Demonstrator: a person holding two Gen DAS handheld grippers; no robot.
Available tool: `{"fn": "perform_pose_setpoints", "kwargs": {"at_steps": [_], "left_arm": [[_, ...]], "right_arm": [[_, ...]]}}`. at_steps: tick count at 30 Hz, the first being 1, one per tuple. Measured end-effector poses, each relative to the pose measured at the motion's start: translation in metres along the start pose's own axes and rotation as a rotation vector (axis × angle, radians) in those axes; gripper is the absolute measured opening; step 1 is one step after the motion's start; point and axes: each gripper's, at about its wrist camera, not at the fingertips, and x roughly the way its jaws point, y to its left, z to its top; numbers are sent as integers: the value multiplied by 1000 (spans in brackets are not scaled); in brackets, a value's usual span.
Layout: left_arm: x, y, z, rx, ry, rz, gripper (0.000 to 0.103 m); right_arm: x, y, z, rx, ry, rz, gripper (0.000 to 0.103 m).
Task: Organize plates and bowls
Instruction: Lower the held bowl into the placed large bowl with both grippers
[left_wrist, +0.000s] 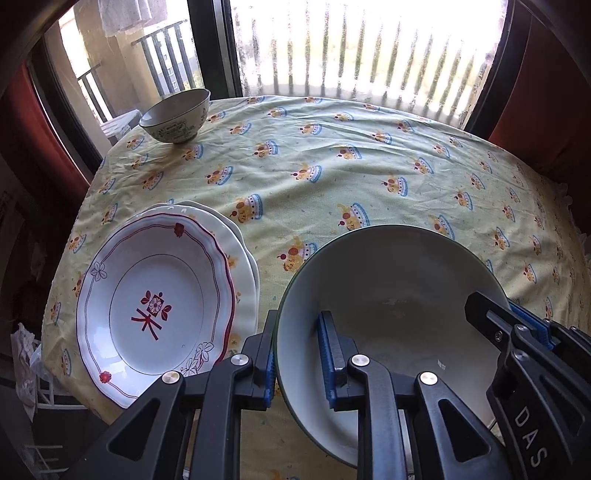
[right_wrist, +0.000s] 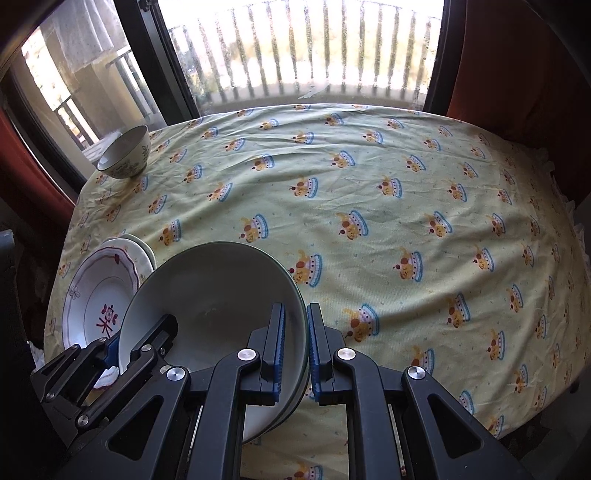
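While both claws pinch opposite sides of its rim, the green-rimmed white bowl (left_wrist: 388, 295) hangs tilted just above the near edge of the table, beside the stack of scalloped plates (left_wrist: 155, 310) at the near left corner. The left gripper (left_wrist: 295, 354) is clamped on the rim's left side, the right gripper (right_wrist: 295, 347) on its right. The bowl looks like glazed ceramic: stiff, fairly heavy, slick and breakable, so the rim is the sensible hold, and it wants a gentle set-down. A small patterned bowl (left_wrist: 175, 116) stands at the far left corner. The wrinkled yellow tablecloth (left_wrist: 351, 166), printed with cartoon dogs, is soft and may bunch. Beyond it, a window (left_wrist: 369, 48) shows balcony railings.
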Motion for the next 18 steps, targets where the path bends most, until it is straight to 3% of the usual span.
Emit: {"fn": "perform_pose_setpoints", "kwargs": {"at_steps": [9, 18], "left_arm": [[17, 0, -6, 10, 59, 1, 19], [20, -4, -12, 57, 42, 4, 20]], "right_arm": [[15, 4, -8, -7, 35, -21, 15], [17, 6, -14, -34, 8, -59, 14]]}}
